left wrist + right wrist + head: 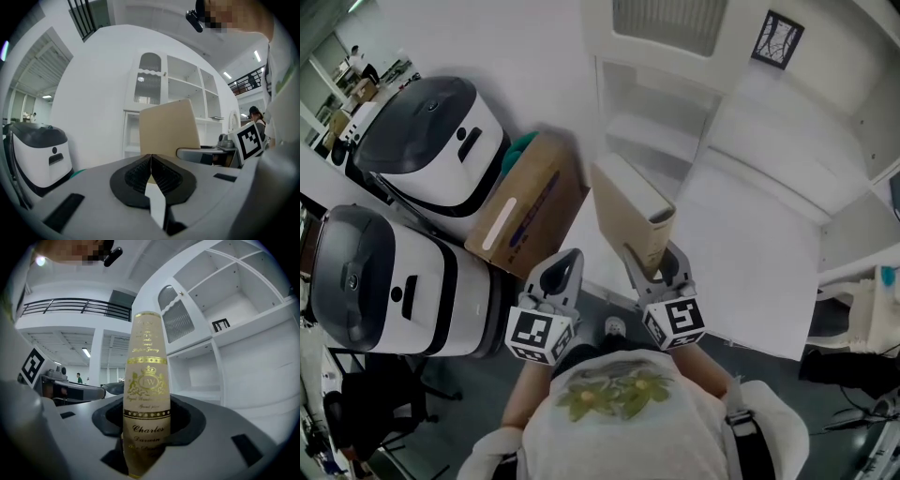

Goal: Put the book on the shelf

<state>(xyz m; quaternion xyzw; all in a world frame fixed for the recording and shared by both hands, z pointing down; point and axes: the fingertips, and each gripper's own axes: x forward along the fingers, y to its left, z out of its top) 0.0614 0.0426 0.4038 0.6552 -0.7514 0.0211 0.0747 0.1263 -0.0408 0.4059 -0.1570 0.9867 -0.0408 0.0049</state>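
A tan hardback book (633, 211) with gold print on its spine (146, 380) stands upright in my right gripper (654, 267), which is shut on its lower end. The book is held up in front of the white shelf unit (675, 112), apart from it. My left gripper (555, 277) is shut with nothing between its jaws, just left of the right one. In the left gripper view the book's tan cover (168, 127) rises behind my shut left gripper (151, 161), with the shelf compartments (187, 93) beyond.
Two white and grey machines (431, 131) (384, 281) stand at the left. A brown cardboard box (530, 211) leans beside them. A small framed picture (776, 39) sits on the shelf unit. A person's shirt (619, 422) fills the bottom of the head view.
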